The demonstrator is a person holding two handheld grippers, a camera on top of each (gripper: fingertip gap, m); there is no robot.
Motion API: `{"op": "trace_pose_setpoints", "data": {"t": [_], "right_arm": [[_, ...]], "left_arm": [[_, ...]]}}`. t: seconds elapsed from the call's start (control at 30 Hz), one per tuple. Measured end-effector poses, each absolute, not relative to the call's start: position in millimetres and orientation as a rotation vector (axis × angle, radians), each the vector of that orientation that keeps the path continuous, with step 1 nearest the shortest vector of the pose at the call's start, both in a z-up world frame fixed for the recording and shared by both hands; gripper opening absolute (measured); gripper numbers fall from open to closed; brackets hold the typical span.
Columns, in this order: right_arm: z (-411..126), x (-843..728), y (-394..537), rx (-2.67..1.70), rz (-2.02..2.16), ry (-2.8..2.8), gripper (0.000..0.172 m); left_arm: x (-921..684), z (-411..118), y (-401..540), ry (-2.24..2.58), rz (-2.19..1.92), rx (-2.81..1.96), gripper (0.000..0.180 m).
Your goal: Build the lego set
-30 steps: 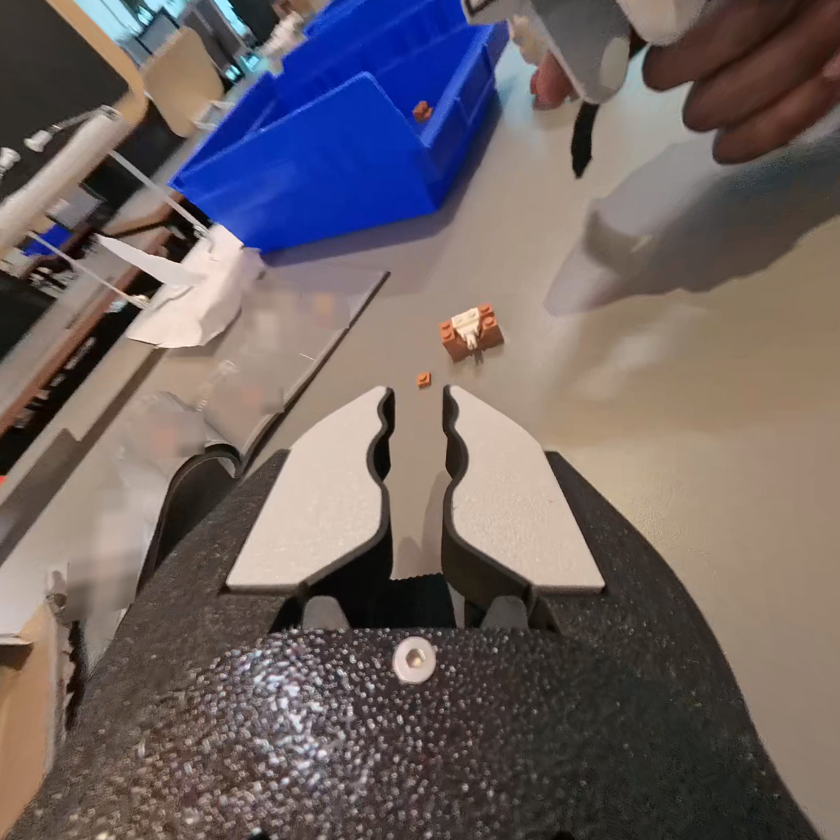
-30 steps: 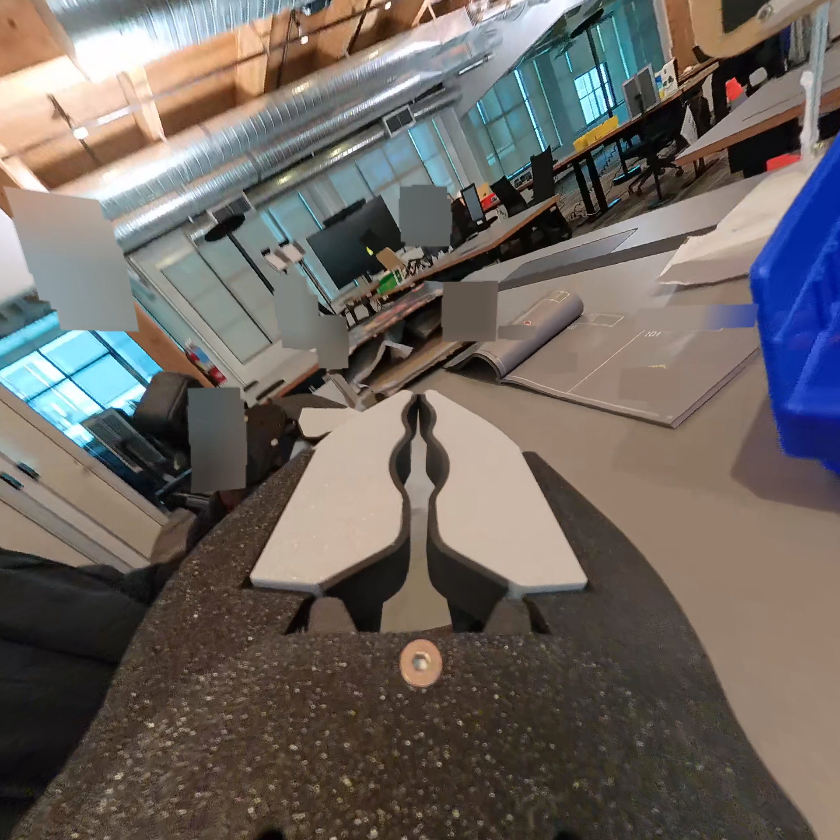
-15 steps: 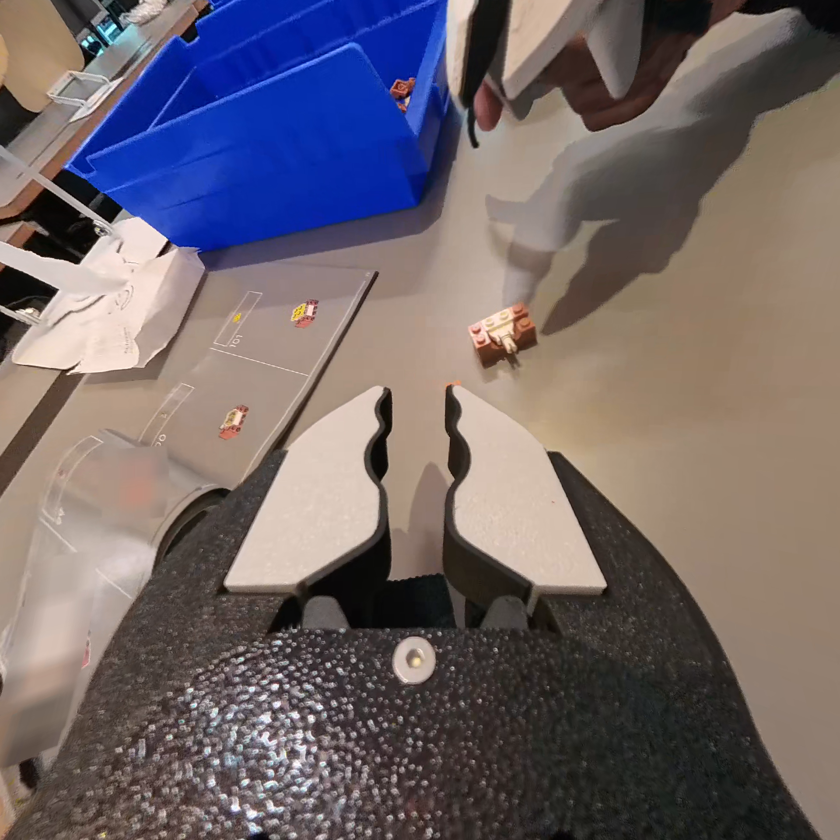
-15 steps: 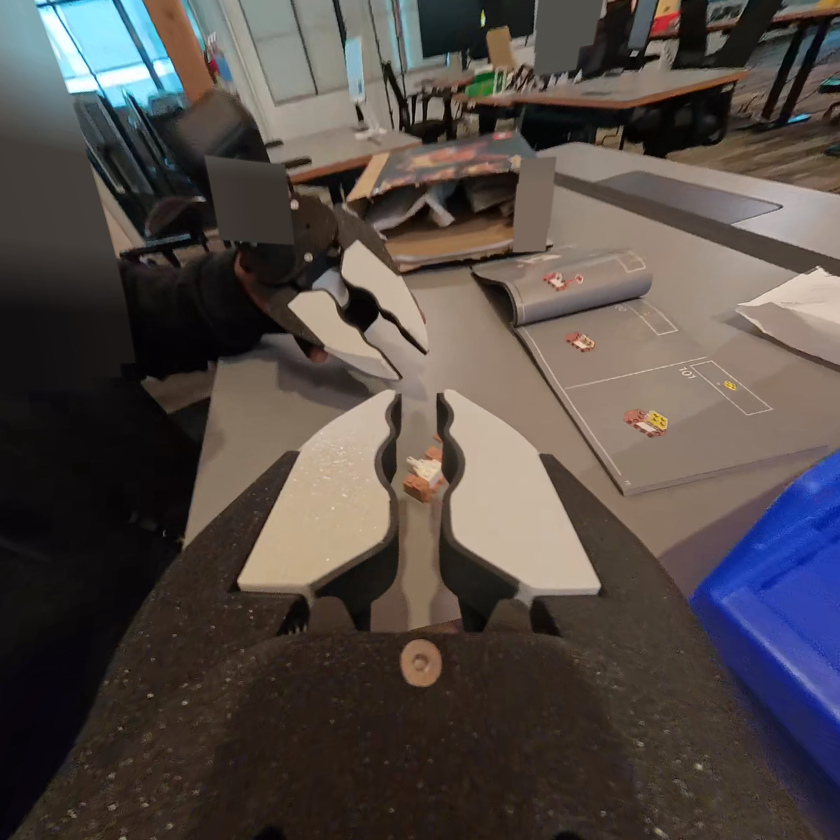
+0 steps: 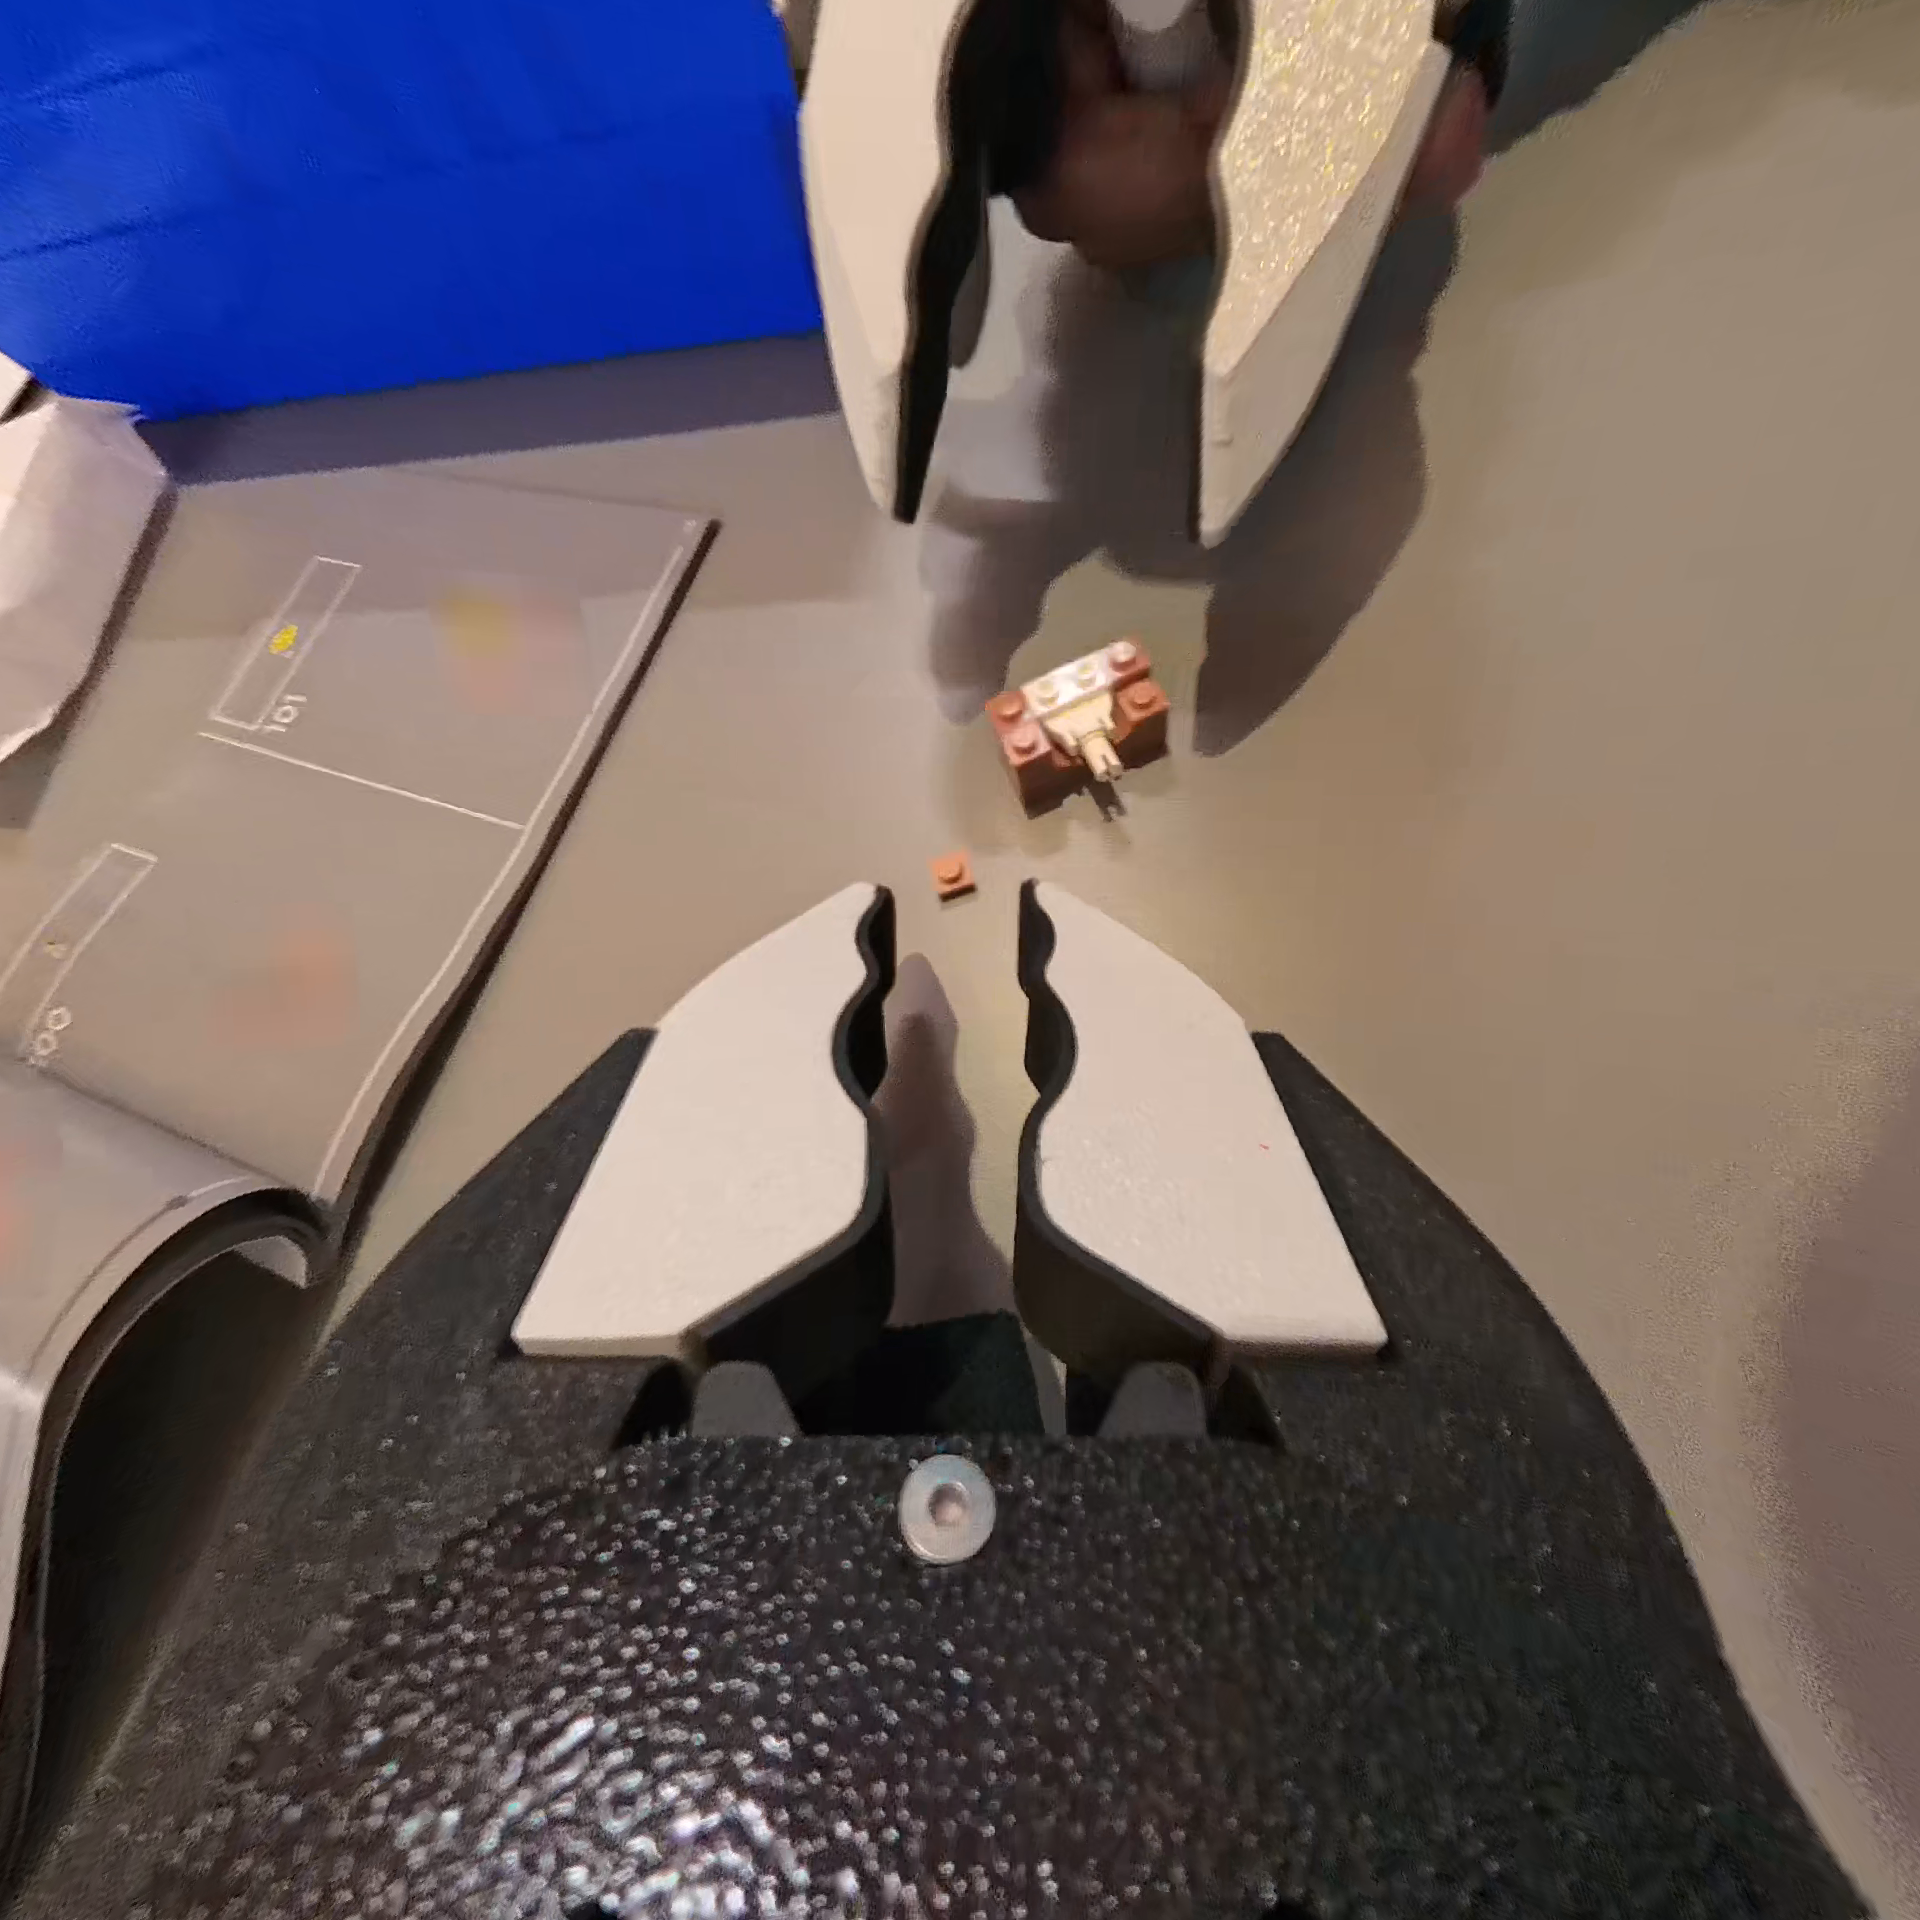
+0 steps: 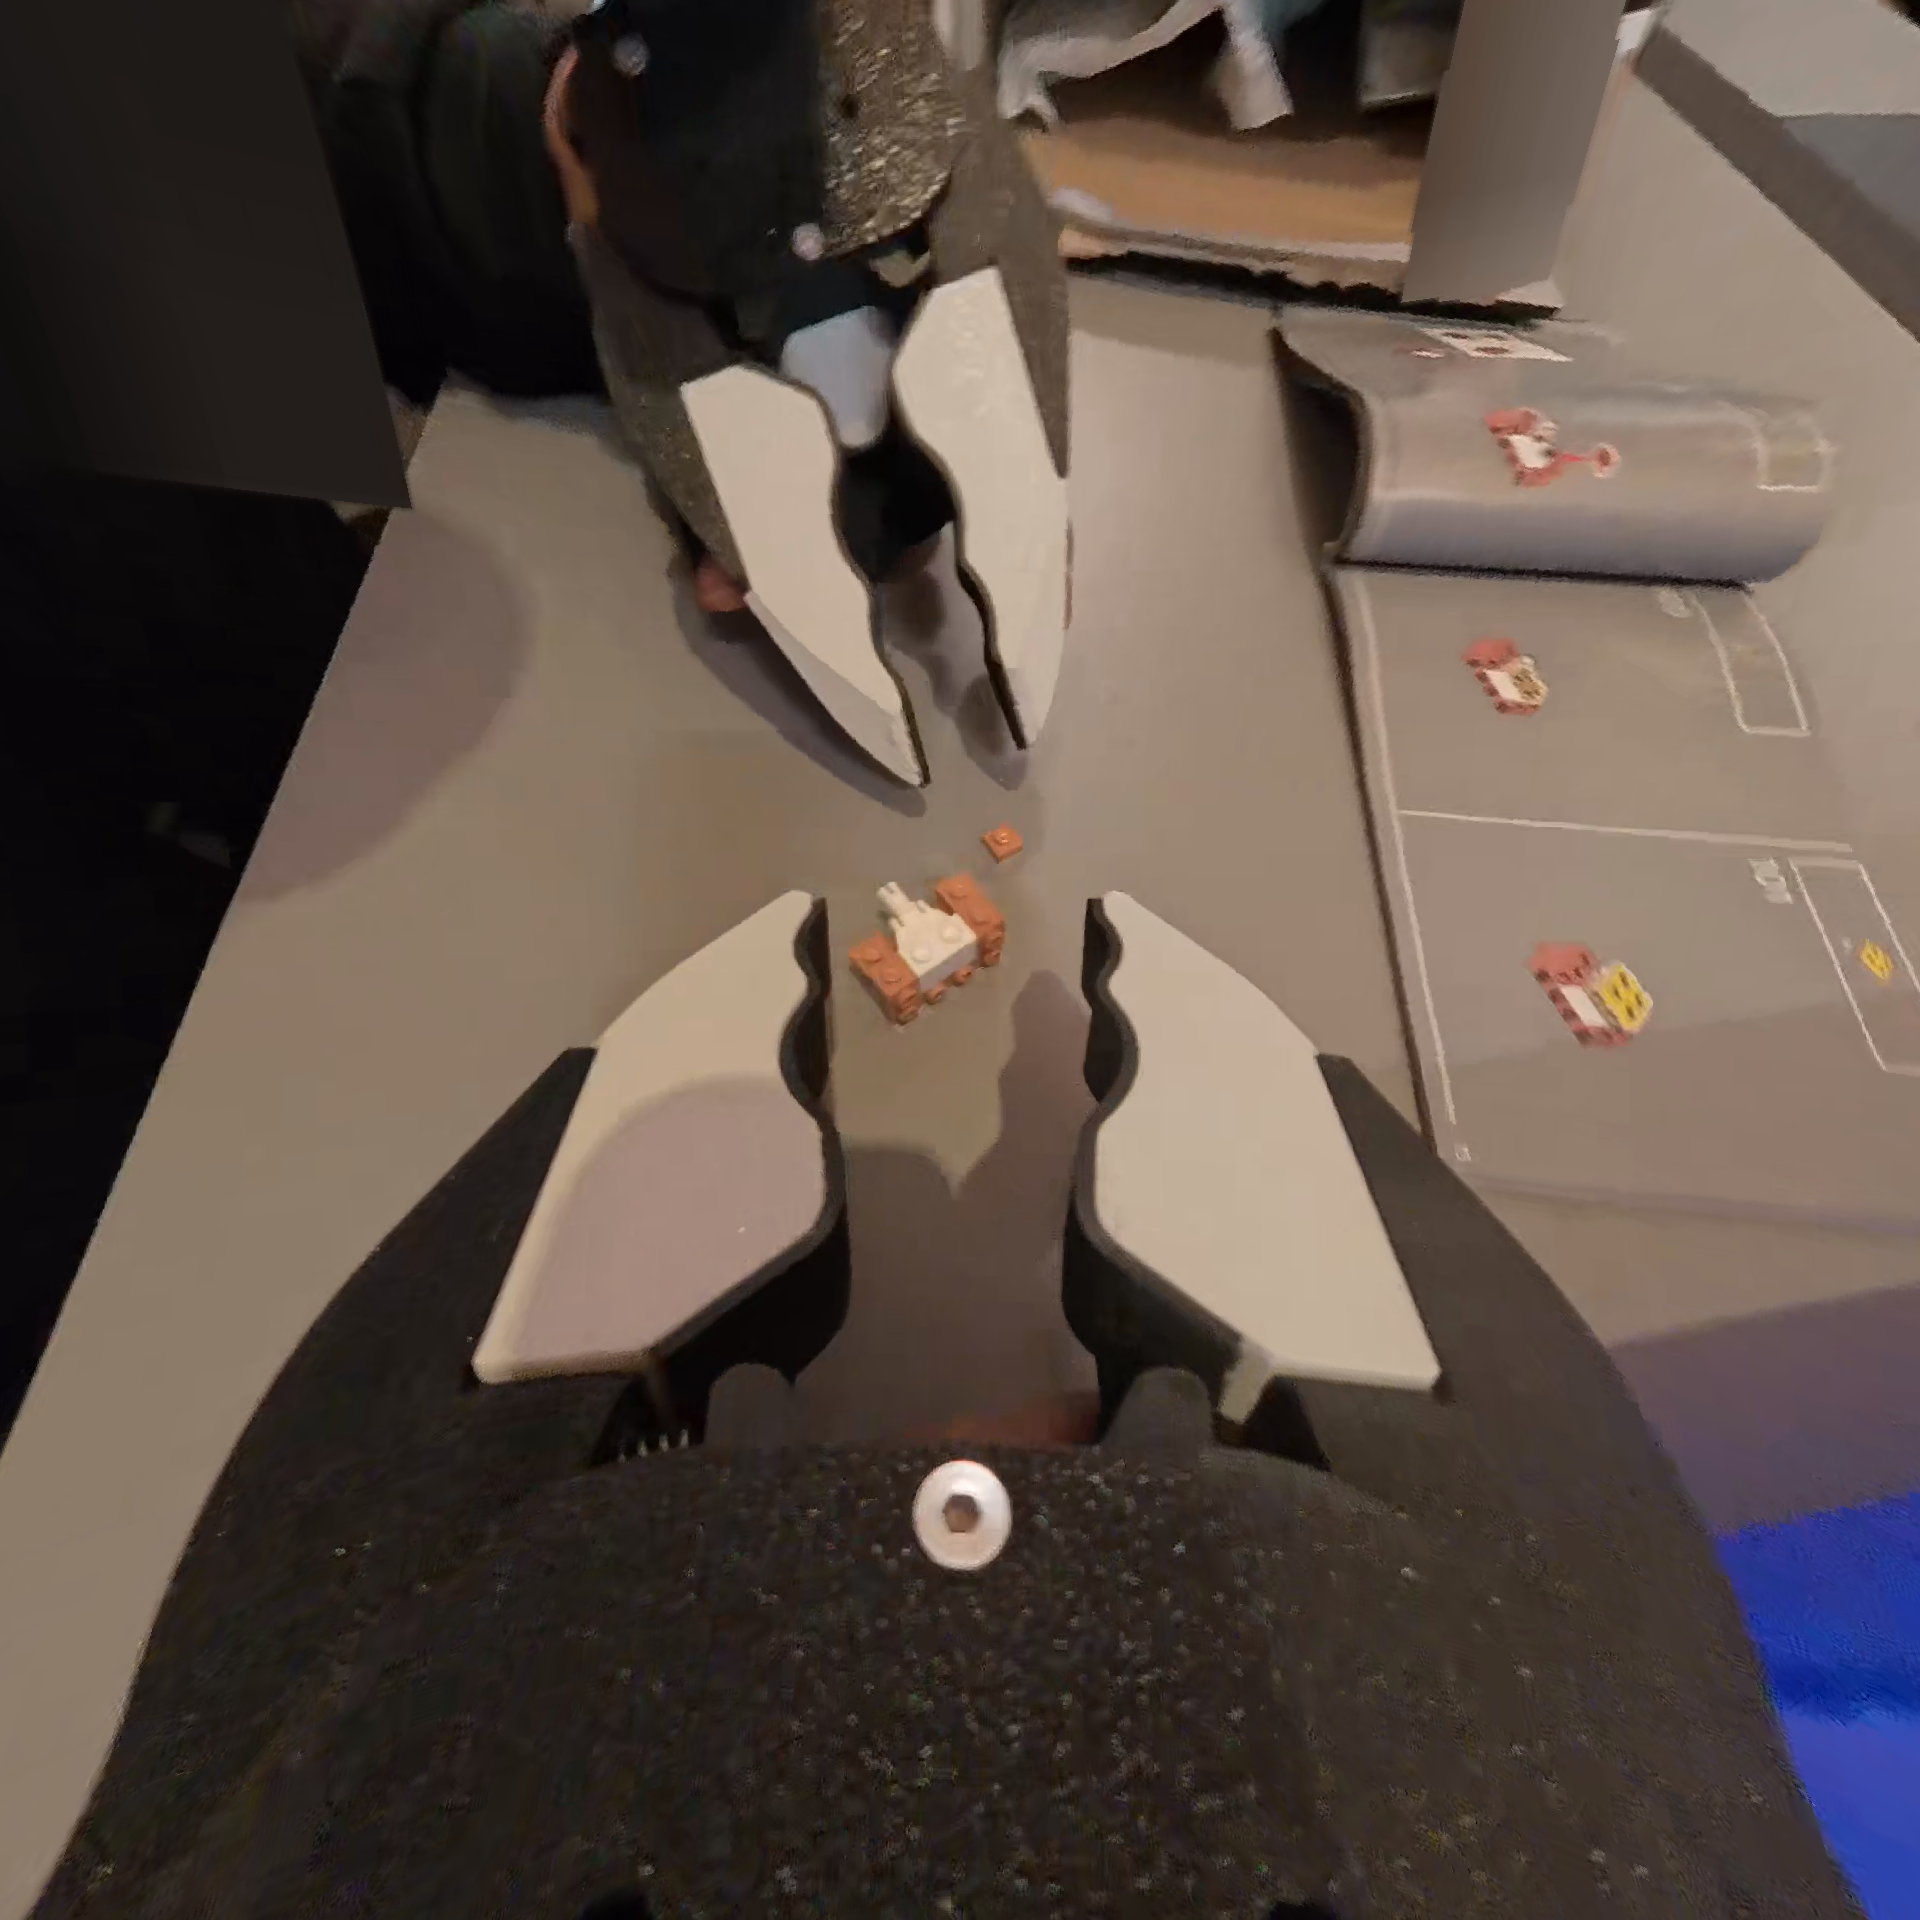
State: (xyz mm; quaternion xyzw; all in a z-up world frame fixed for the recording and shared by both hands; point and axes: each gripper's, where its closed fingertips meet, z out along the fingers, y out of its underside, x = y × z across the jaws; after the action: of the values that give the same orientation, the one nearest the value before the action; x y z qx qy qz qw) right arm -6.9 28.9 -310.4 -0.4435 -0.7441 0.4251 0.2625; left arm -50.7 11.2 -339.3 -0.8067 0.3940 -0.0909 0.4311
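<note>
The left tongs (image 5: 956, 896) stand narrowly apart and hold nothing; a small brown one-stud plate (image 5: 953, 875) lies on the grey bench (image 5: 1558, 935) just in front of their tips. The right tongs (image 6: 954, 914) stand wide and also hold nothing. The small brown and white brick assembly (image 6: 928, 958) lies on the bench between their tips, but neither pad touches it. An open instruction booklet (image 6: 1662, 935) lies beside, and a blue bin (image 5: 364, 187) stands behind.

An open grey booklet (image 5: 343, 790) lies at the left of the frame on the bench (image 5: 1558, 935), a blue bin (image 5: 395, 177) at upper left, white paper (image 5: 52, 540) beside it.
</note>
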Motion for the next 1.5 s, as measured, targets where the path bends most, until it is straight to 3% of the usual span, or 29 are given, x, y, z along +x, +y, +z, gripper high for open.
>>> {"op": "trace_pose_setpoints", "data": {"t": [0.3,0.5,0.67,0.83,1.0,1.2,1.5], "right_arm": [[-337,-4,25,-1.036,0.943,-2.240,0.051],[-348,-11,22,-0.992,0.888,-2.316,0.047],[-348,-19,19,-1.042,0.870,-2.273,0.036],[-346,-19,17,-1.094,0.822,-2.203,0.043],[-345,-17,20,-1.112,0.870,-2.213,0.048],[-350,-17,12,-1.095,0.886,-2.297,0.037],[-348,-19,19,-1.155,0.849,-2.198,0.036]], "left_arm": [[-46,-348,19,1.008,-0.203,-2.072,0.017],[-45,-351,22,1.029,-0.219,-2.109,0.016],[-43,-352,19,1.061,-0.325,-2.101,0.005],[-50,-351,16,1.060,-0.329,-2.092,0.018],[-47,-352,19,1.049,-0.331,-2.107,0.019],[-41,-354,23,1.020,-0.335,-2.155,0.007],[-38,-350,19,1.062,-0.368,-2.097,0.003]]}}
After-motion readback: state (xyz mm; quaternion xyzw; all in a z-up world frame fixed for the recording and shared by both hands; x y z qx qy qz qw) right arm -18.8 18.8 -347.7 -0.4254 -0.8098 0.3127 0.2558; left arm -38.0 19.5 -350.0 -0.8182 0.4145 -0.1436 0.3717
